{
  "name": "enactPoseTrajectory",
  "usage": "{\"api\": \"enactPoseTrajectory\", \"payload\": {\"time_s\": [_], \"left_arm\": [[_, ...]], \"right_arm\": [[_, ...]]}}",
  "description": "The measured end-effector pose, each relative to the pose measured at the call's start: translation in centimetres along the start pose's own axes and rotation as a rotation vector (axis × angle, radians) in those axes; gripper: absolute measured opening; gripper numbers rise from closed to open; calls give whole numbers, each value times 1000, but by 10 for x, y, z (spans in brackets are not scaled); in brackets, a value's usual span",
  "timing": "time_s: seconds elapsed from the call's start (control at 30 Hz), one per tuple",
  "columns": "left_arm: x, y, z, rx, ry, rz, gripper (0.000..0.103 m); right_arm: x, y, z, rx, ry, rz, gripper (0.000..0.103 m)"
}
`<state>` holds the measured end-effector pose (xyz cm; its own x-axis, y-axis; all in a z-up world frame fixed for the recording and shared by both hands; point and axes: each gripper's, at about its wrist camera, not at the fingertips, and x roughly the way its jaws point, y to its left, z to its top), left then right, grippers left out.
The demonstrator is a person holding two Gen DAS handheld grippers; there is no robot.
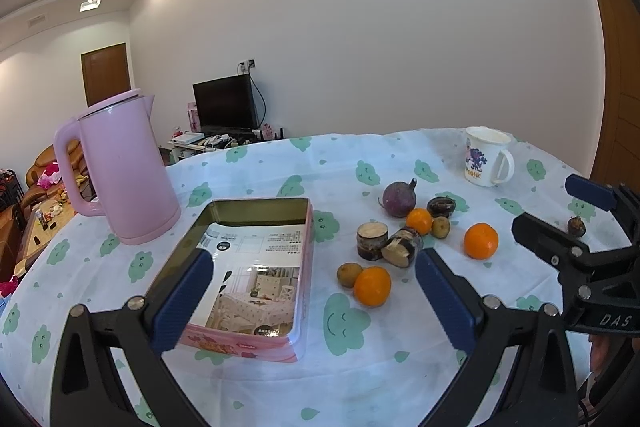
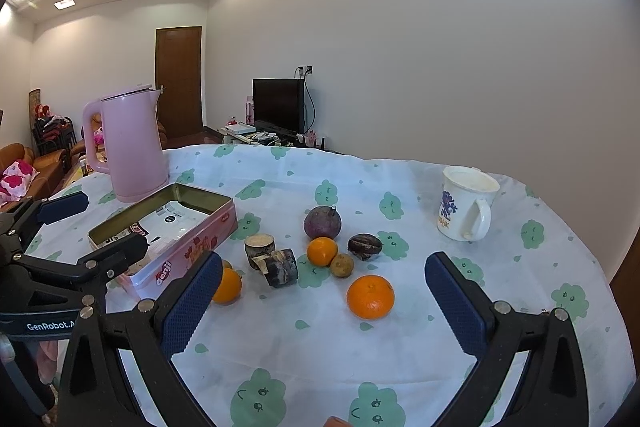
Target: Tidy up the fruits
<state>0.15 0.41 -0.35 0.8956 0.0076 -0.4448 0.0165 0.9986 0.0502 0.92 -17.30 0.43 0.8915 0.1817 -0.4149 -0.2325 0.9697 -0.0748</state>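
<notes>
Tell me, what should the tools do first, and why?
Probably lower the right tool, which is open, onto the nearest orange. That orange sits alone on the cloth right between its fingers, nothing is held yet, and the pink tin has no fruit in it.

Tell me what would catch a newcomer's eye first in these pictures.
Probably the tall pink kettle standing at the table's far left, just behind the open pink tin. Next, the three bright oranges, the nearest lying between the right gripper's open fingers, scattered among darker fruit to the right of the tin.
</notes>
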Motion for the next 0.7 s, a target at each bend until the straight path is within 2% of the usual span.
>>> {"api": "enactPoseTrajectory", "payload": {"time_s": [0.7], "left_arm": [[5,0,-13,9,15,1,103]], "right_arm": [[3,-5,-8,23,15,5,102]]}}
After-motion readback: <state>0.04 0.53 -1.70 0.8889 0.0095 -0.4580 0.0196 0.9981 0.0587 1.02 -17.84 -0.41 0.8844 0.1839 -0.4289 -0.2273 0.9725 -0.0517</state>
